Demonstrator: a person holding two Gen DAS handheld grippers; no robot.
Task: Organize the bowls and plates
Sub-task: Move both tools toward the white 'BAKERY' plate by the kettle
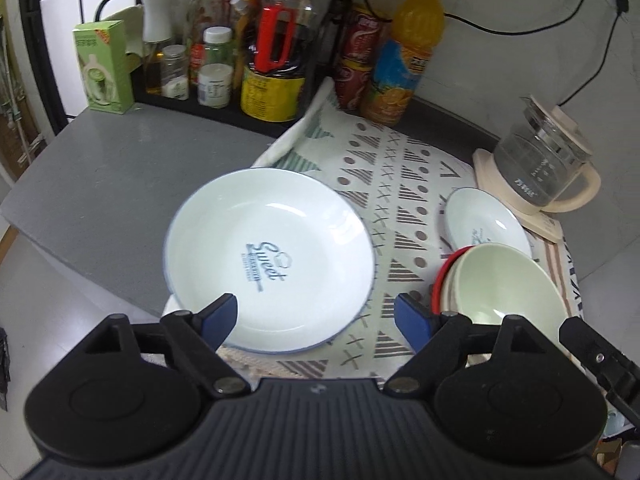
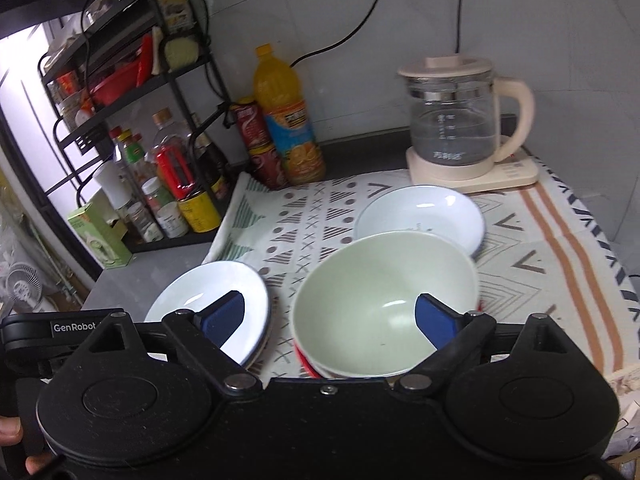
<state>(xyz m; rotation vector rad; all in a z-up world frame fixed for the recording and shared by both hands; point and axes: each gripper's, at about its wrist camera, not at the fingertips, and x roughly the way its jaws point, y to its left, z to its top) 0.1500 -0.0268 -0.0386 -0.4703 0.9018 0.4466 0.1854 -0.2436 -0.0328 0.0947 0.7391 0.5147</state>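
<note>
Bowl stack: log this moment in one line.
bowl stack: nested on cloth | left gripper: open, empty | right gripper: open, empty

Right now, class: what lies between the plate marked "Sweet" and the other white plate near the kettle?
Only bare patterned cloth separates the Sweet plate from the other white plate; the stacked bowls sit nearer. The left wrist view shows this.

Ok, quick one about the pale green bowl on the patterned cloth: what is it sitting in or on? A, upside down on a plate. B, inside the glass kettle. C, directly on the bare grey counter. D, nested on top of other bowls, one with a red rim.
D: the pale green bowl sits upright in a stack, with a white bowl and a red-rimmed bowl showing beneath its edge, on the patterned cloth.
</note>
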